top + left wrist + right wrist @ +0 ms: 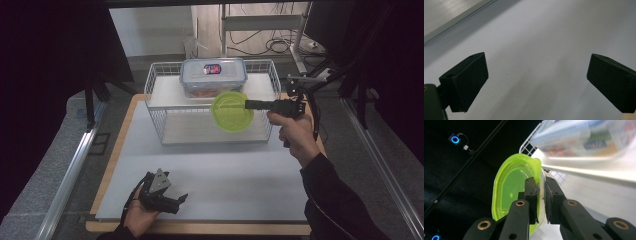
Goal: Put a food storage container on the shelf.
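Right gripper (248, 104), frame centre: fingers pinching rim of green lidded container (231, 110), held before wire rack (159, 127). Left gripper (181, 199), lower left: fingers spread, empty, over tabletop (235, 175). Step, apparently: transfer between rack and tabletop; next calls for steady carry.

Lab: black curtains (45, 75); aluminium frame (70, 175); floor cables (275, 46)

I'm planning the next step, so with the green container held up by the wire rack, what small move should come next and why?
Probably ease the right gripper forward and down to set the green container on the wire rack's lower shelf. It is clamped by its rim, held in the air in front of that shelf, and the top shelf already carries the clear lidded box. The left gripper rests open, far off.
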Motion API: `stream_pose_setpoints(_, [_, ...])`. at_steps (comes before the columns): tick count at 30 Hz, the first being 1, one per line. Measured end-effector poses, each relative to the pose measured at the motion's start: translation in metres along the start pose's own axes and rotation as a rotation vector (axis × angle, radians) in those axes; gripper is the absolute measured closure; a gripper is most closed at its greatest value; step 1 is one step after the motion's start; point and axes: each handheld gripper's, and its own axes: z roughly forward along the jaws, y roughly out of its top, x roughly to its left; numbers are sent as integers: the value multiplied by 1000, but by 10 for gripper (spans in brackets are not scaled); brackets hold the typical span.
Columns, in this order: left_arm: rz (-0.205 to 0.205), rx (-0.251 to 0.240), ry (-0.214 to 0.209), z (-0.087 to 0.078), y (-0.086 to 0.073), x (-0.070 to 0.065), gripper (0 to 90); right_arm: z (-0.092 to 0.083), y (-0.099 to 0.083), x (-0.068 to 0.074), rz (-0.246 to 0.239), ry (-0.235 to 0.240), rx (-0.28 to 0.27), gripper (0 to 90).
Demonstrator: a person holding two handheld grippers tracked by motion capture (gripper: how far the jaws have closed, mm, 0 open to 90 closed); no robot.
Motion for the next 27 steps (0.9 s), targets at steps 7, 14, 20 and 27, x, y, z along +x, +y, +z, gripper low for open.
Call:
stream_pose_setpoints(7, [2,4,-3,0,0,0,34,7,21,8,1,-12,-13,817])
stream_pose_setpoints(14, [-1,1,-1,-1,0,0,34,18,51,14,10,-37,-50,817])
stream_pose_setpoints(20, [-22,-15,-6,-2,0,2,29,28,72,17,18,-69,-81,817])
stream_pose_setpoints(27, [-28,-22,-15,-3,0,2,29,44,92,11,61,-126,-102,817])
